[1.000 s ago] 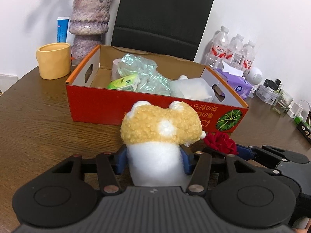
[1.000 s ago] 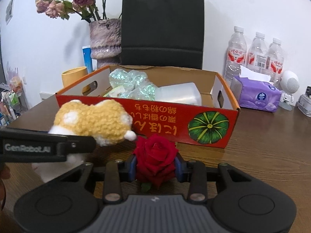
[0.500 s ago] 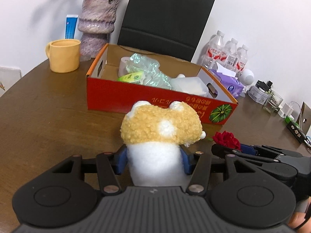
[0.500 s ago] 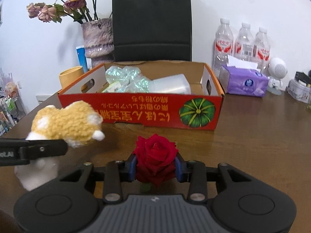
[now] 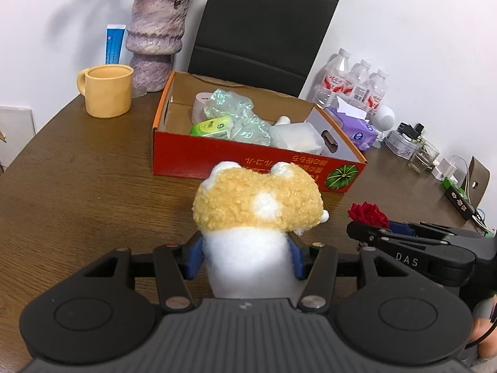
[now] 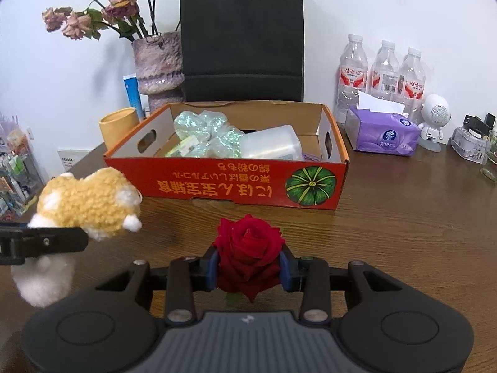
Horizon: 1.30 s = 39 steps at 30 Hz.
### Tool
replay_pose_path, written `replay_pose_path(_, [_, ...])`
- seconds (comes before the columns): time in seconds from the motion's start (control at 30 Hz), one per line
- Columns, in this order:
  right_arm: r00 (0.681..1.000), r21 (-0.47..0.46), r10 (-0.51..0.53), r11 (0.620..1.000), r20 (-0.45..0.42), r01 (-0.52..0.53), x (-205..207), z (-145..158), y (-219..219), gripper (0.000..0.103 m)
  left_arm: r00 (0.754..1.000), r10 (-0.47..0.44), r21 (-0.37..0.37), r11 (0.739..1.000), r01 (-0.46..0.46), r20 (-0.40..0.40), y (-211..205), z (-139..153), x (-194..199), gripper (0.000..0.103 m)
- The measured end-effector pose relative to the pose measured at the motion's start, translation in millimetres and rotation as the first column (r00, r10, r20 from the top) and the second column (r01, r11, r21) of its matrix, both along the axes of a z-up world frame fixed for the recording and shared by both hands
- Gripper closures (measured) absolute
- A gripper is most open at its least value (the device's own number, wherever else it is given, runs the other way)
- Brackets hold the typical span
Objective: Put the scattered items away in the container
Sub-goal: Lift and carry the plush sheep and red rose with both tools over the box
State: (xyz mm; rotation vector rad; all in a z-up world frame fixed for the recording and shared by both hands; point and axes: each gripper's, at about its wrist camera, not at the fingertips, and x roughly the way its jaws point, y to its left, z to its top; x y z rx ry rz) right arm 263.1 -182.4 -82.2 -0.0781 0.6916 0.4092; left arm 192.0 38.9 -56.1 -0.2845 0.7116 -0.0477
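Note:
My left gripper [image 5: 245,253] is shut on a yellow and white plush toy [image 5: 257,208], held above the table in front of the red cardboard box [image 5: 248,164]. My right gripper [image 6: 248,269] is shut on a red rose [image 6: 248,245], also held in front of the box [image 6: 223,183]. The box holds a crinkled plastic bag [image 5: 236,115], a green packet [image 5: 212,126], a white roll and a clear plastic tub [image 6: 271,146]. The plush toy [image 6: 90,203] shows at the left of the right wrist view, and the rose [image 5: 368,214] at the right of the left wrist view.
A yellow mug [image 5: 107,90] and a purple vase [image 5: 155,37] stand left of the box. A black paper bag [image 6: 242,40] stands behind it. Water bottles [image 6: 382,71], a purple tissue pack [image 6: 383,135], a white speaker and small glass items stand on the right.
Both grippers have risen and drawn back from the box with their loads. The box now looks smaller and its inside shows more.

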Motion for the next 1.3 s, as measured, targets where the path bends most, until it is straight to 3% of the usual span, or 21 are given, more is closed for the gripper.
replay_pose_path(0.73, [0.999, -0.01, 0.029, 1.0, 0.017, -0.029, -9.0, 60.8, 0.0, 0.067, 0.995, -0.093, 0.032, 0.995, 0.092, 0.03, -2.3, 63.1, -20.3, 0.049])
replay_pose_path(1.0, [0.998, -0.023, 0.052, 0.998, 0.028, -0.051, 2.1, 88.3, 6.5, 0.067, 0.996, -0.063, 0.071, 0.996, 0.058, 0.065, 4.8, 88.2, -5.0, 0.049])
replay_pose_path(1.3, [1.0, -0.076, 0.029, 0.997, -0.006, -0.03, 43.6, 107.6, 17.5, 0.067, 0.997, -0.037, 0.101, 0.994, 0.029, 0.074, 13.1, 113.9, 31.6, 0.049])
